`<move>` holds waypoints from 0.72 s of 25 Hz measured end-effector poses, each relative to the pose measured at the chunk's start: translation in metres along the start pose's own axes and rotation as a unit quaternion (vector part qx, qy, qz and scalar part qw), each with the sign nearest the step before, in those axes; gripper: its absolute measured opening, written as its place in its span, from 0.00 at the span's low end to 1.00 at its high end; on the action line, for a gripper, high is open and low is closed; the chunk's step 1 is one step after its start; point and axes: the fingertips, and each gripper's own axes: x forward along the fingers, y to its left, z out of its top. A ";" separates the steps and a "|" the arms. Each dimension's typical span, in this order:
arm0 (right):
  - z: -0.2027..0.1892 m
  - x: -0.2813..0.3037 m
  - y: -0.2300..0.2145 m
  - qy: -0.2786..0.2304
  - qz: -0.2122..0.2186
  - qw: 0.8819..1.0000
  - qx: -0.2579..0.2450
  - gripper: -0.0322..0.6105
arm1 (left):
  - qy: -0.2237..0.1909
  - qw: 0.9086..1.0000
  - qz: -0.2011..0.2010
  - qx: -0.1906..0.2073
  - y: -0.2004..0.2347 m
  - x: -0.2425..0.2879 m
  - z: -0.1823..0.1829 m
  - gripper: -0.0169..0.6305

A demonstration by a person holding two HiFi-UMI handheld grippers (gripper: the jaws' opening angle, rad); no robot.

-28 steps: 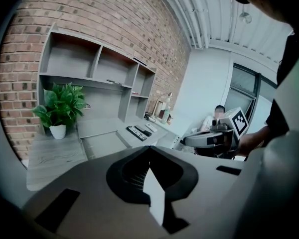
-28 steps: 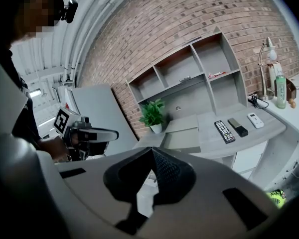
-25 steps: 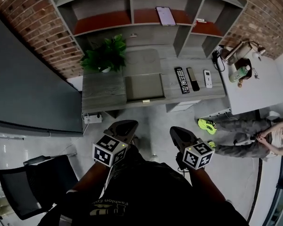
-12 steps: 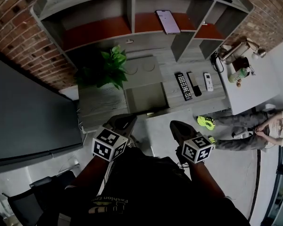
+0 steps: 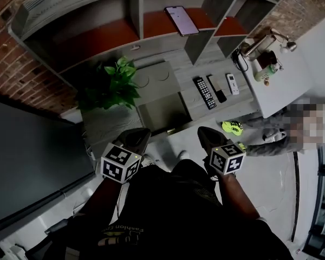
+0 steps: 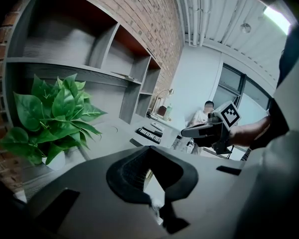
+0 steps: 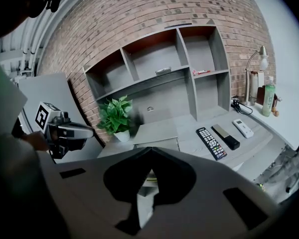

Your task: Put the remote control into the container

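Observation:
Three remote controls lie side by side on the low grey desk (image 5: pixel 108 123): a black buttoned one (image 5: pixel 205 92) (image 7: pixel 212 142), a dark plain one (image 5: pixel 216 88) (image 7: pixel 225 136) and a white one (image 5: pixel 233 84) (image 7: pixel 243 128). The container (image 5: pixel 161 115) (image 7: pixel 157 142) is an open grey box with its lid tilted back, left of the remotes. My left gripper (image 5: pixel 138 135) (image 6: pixel 148 149) and right gripper (image 5: pixel 205 134) (image 7: pixel 150 150) hover short of the desk's front edge. Both are shut and hold nothing.
A potted plant (image 5: pixel 111 85) stands left of the container. A phone (image 5: pixel 177 19) lies on the shelf unit above. A white table (image 5: pixel 281 85) with a lamp and a bottle is at right, a seated person (image 5: pixel 292 129) beside it. A dark panel (image 5: pixel 27 156) fills the left.
Both grippers and the head have come closer to the desk, which now sits just past the jaw tips. The jaws stay shut and empty.

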 end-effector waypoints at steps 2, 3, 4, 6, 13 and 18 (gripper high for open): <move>0.006 0.002 -0.005 0.001 -0.008 1.000 -0.002 0.05 | 0.002 1.000 0.000 0.004 0.002 0.004 0.001 0.04; 0.007 0.004 -0.007 0.004 -0.011 1.000 -0.004 0.05 | 0.005 1.000 0.001 0.007 0.003 0.006 0.001 0.04; 0.007 0.007 -0.010 0.007 -0.013 1.000 -0.007 0.05 | 0.009 1.000 0.004 0.010 0.005 0.007 0.001 0.04; 0.003 0.015 -0.021 0.017 -0.018 1.000 -0.014 0.05 | 0.015 1.000 0.009 0.011 0.009 0.010 -0.001 0.04; 0.009 0.048 -0.060 0.036 -0.024 0.998 -0.037 0.09 | 0.010 0.999 0.050 -0.007 0.025 0.014 0.004 0.04; 0.024 0.075 -0.096 0.049 -0.031 0.997 -0.054 0.24 | 0.008 0.997 0.071 -0.014 0.032 0.031 0.011 0.04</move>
